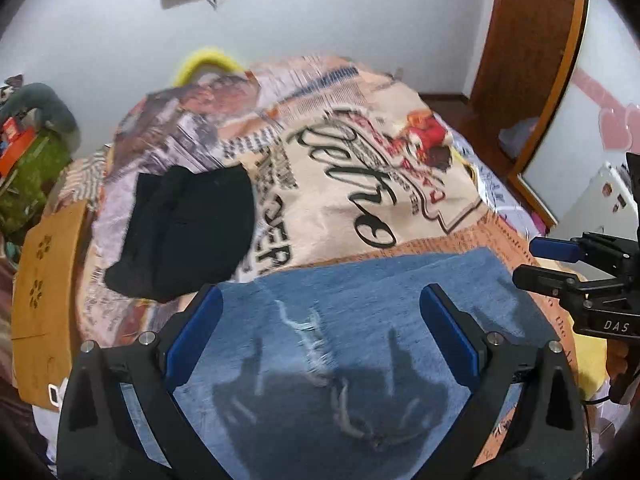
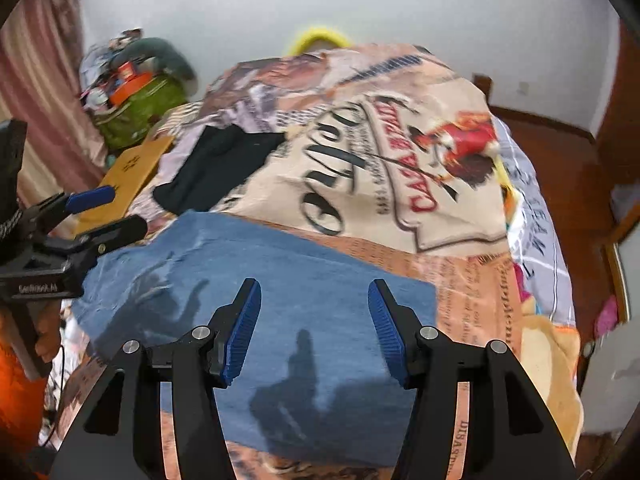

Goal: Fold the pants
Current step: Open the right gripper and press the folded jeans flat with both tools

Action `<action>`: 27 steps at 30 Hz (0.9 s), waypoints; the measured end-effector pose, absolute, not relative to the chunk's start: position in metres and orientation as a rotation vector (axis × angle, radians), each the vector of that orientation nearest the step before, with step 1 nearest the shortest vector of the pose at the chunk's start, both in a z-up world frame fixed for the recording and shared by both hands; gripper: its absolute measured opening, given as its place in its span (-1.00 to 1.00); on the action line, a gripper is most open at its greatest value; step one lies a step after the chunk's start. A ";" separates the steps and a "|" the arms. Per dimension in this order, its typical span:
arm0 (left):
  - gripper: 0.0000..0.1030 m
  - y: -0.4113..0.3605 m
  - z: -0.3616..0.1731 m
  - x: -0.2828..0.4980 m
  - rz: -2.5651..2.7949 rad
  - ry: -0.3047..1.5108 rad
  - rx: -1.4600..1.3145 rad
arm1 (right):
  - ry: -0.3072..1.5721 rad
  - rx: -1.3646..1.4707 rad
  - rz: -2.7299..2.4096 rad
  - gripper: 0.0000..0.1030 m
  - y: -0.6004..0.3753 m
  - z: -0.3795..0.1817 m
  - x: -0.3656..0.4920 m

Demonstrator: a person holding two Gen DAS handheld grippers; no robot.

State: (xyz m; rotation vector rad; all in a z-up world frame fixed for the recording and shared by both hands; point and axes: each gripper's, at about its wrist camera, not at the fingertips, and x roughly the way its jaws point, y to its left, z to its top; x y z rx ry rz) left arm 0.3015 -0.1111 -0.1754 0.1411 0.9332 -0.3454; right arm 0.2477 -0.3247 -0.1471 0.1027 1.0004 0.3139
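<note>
Blue jeans [image 1: 380, 320] lie folded into a flat rectangle on the near part of the bed, with frayed pale threads showing in the left wrist view. My left gripper [image 1: 320, 294] hovers over their left half, jaws wide open and nothing between them. My right gripper [image 2: 313, 286] hangs over the jeans [image 2: 304, 256] on their right half, jaws open and empty, pads clear of the cloth. Each gripper shows in the other's view: the right gripper [image 1: 544, 264] at the right edge, the left gripper [image 2: 108, 210] at the left edge.
A printed bedspread [image 1: 340, 168] covers the bed. A folded black garment [image 1: 188, 236] lies beyond the jeans to the left. A wooden board [image 1: 44, 300] sits off the bed's left side, with a green bag [image 2: 136, 112] of clutter behind it. A wooden door frame [image 1: 532, 60] stands at the right.
</note>
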 end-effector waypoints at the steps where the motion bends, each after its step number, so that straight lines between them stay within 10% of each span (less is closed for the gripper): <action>1: 0.94 -0.114 -0.181 0.305 -0.349 0.951 0.142 | 1.018 0.108 0.306 0.01 -0.329 -0.154 0.250; 27: 1.00 -0.136 -0.245 0.290 -0.316 1.092 0.346 | 1.092 0.092 0.286 0.32 -0.345 -0.215 0.214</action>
